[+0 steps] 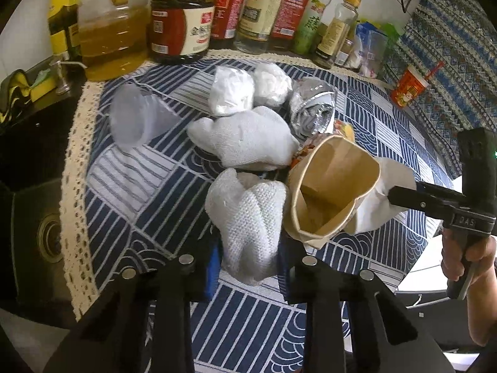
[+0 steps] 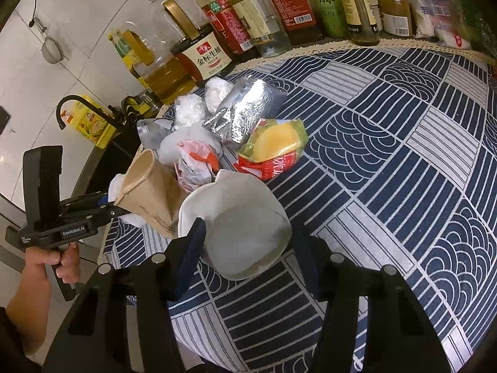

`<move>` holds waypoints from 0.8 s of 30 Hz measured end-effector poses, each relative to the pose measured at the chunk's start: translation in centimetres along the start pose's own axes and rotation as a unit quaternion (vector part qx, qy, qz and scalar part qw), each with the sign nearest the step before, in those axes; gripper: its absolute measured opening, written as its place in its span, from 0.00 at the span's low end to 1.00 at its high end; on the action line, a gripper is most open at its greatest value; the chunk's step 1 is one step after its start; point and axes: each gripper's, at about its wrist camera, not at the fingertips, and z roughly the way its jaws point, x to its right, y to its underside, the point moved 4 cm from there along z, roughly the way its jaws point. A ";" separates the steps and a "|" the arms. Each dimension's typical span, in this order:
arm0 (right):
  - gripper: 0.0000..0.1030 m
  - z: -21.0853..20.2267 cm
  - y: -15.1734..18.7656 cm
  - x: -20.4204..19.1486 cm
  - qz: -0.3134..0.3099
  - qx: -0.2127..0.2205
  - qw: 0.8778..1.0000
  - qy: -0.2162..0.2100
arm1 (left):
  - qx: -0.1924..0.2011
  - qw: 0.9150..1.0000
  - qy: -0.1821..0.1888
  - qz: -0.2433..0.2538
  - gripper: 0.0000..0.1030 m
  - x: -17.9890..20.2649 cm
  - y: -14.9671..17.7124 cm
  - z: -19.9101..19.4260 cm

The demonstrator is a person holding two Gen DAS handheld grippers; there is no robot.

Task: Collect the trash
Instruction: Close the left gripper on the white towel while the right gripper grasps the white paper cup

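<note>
A heap of trash lies on the blue-and-white patterned cloth (image 1: 130, 199). At the bottom of the left wrist view my left gripper (image 1: 250, 261) is shut on a white crumpled paper towel (image 1: 248, 214). A brown paper cup (image 1: 329, 186) lies on its side just right of it. My right gripper (image 2: 248, 233) is shut on a squashed white paper cup (image 2: 245, 217), which also shows behind the brown cup in the left wrist view. Further back lie another towel wad (image 1: 245, 140), a clear plastic cup (image 1: 139, 118), a foil wrapper (image 2: 245, 105) and a yellow-red snack wrapper (image 2: 273, 146).
Sauce and oil bottles (image 1: 177, 28) line the back edge of the counter. A dark sink (image 1: 46, 236) with a black tap (image 2: 71, 108) lies to the left. A red paper cup (image 1: 407, 87) stands at the back right. The cloth (image 2: 403, 155) on the right side carries nothing.
</note>
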 end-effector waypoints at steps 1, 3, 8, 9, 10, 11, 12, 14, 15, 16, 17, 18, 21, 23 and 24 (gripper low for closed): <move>0.55 -0.2 0.0 0.0 -0.001 0.002 1.000 0.000 | 0.002 1.000 -0.002 -0.004 0.27 -0.2 0.1 -0.2; 0.55 -0.5 0.1 -0.1 -0.002 0.005 1.000 0.001 | 0.005 1.000 -0.004 -0.008 0.27 -0.5 0.2 -0.6; 0.55 -1.5 0.2 -0.3 -0.002 0.014 1.000 0.003 | 0.010 1.000 -0.014 -0.016 0.27 -1.0 0.6 -1.4; 0.55 -1.8 0.3 -0.4 -0.002 0.017 1.000 0.002 | 0.012 1.000 -0.016 -0.018 0.27 -1.0 0.6 -1.5; 0.55 -2.0 0.4 -0.5 -0.002 0.018 1.000 0.002 | 0.014 1.000 -0.017 -0.020 0.27 -1.1 0.7 -1.8; 0.55 -2.3 0.4 -0.7 -0.003 0.019 1.000 0.004 | 0.016 1.000 -0.017 -0.021 0.27 -1.2 0.8 -2.0; 0.55 -2.5 0.5 -0.8 -0.003 0.021 1.000 0.004 | 0.018 0.999 -0.018 -0.022 0.27 -1.2 0.9 -2.4; 0.55 -2.8 0.6 -1.0 -0.005 0.022 1.000 0.003 | 0.022 0.999 -0.021 -0.024 0.27 -1.2 1.2 -3.0; 0.55 -3.1 0.7 -1.1 -0.006 0.024 1.000 0.006 | 0.023 0.999 -0.022 -0.024 0.27 -1.2 1.3 -3.2; 0.55 -3.4 0.9 -1.2 -0.006 0.026 1.000 0.006 | 0.026 0.999 -0.023 -0.025 0.27 -1.2 1.5 -3.5; 0.55 -3.7 1.0 -1.4 -0.006 0.028 1.000 0.005 | 0.028 0.999 -0.023 -0.026 0.27 -1.1 1.6 -3.9; 0.55 -3.9 1.1 -1.5 -0.007 0.029 1.000 0.007 | 0.030 0.999 -0.023 -0.027 0.27 -1.1 1.7 -4.2; 0.55 -5.0 1.6 -2.0 -0.008 0.035 0.999 0.008 | 0.036 0.999 -0.023 -0.029 0.27 -0.9 2.3 -5.2; 0.55 -5.7 2.1 -2.2 -0.008 0.038 0.999 0.009 | 0.042 0.998 -0.023 -0.029 0.27 -0.5 2.7 -6.0; 0.55 -6.0 2.2 -2.3 -0.009 0.039 0.999 0.009 | 0.043 0.998 -0.023 -0.029 0.27 -0.4 2.9 -6.2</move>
